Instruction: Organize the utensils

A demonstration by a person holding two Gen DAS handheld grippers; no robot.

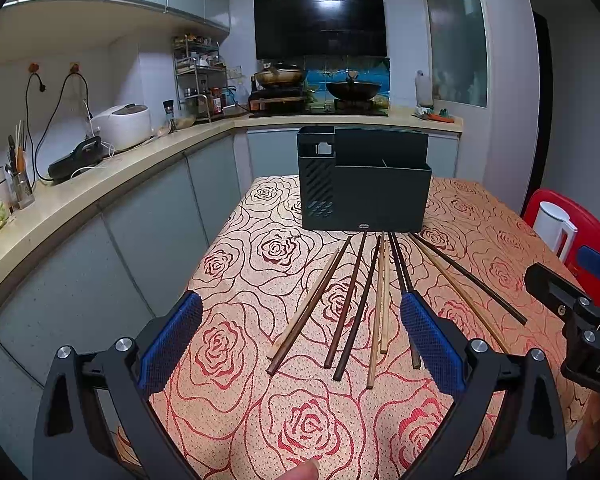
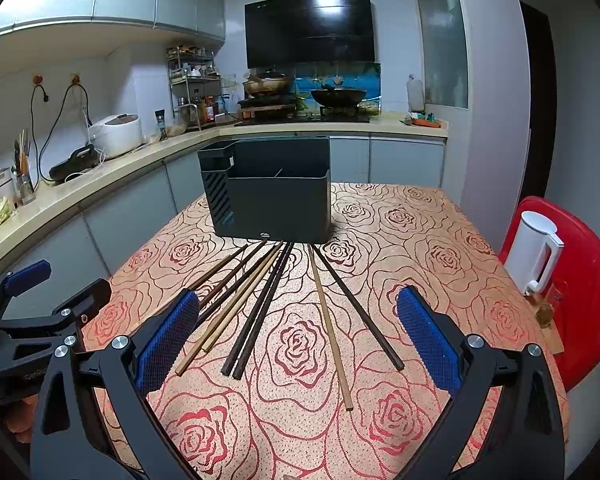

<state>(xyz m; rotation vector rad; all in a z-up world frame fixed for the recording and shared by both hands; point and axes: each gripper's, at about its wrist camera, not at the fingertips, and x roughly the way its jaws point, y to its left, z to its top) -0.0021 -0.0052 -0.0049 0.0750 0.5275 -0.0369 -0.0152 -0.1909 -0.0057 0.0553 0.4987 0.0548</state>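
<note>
Several dark and light wooden chopsticks (image 1: 360,300) lie fanned out on the rose-patterned tablecloth (image 1: 236,264), tips towards a dark utensil holder (image 1: 364,184) standing at the far end. They also show in the right wrist view (image 2: 268,300), in front of the holder (image 2: 272,196). My left gripper (image 1: 300,308) is open and empty, hovering above the near ends of the left chopsticks. My right gripper (image 2: 298,304) is open and empty above the right chopsticks. Each gripper shows at the edge of the other's view.
A white kettle (image 2: 536,252) sits on a red chair (image 2: 580,280) at the table's right. A kitchen counter (image 1: 100,192) with a rice cooker (image 1: 122,126) runs along the left, and a stove with woks stands behind. The table's left edge drops off near my left gripper.
</note>
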